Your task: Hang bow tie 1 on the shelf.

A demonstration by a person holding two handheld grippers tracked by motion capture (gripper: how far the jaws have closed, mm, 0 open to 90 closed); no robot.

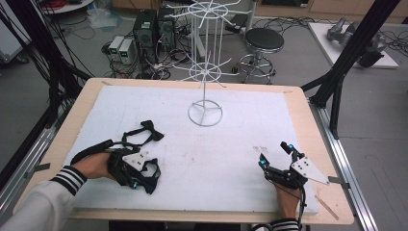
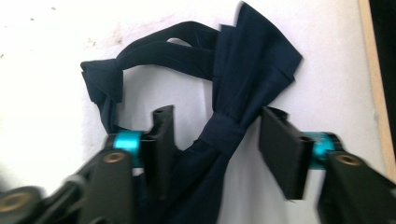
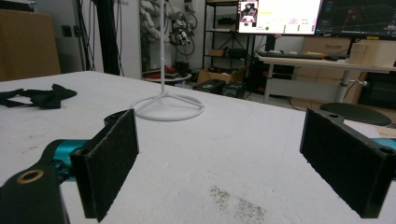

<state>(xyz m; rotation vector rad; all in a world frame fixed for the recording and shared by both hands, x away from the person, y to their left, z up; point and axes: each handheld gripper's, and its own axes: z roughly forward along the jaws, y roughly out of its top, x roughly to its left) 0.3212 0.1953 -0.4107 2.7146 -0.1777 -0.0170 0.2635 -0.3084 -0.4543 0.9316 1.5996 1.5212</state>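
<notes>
1. The left gripper (image 2: 212,140) sits at the near-left part of the table, held in the person's left hand (image 1: 94,165). Its two black jaws stand partly apart, with a navy bow tie (image 2: 243,88) between them.
2. In the left gripper view, the tie's centre knot lies in the gap between the two pads. The left pad touches or overlaps the fabric below the knot; the right pad stands just beside the bow's lower edge. A firm pinch cannot be confirmed, so the jaws read as spread around the tie rather than clamped on it.
3. The bow tie's strap forms a loop beyond the jaws, with a smaller knot at the loop's far-left end. The tie lies flat on the white foam sheet (image 1: 231,144).
4. In the high view, a second dark bow tie (image 1: 144,132) lies on the sheet just beyond the left gripper, toward the table's middle.
5. The right gripper (image 1: 275,155) rests at the near-right part of the sheet, well apart from the left one. Its jaws are spread wide with nothing between them.
6. A white wire display stand (image 1: 205,113) rises from a ring base at the far middle of the sheet.
7. The foam sheet covers a wooden table (image 1: 308,125).
</notes>
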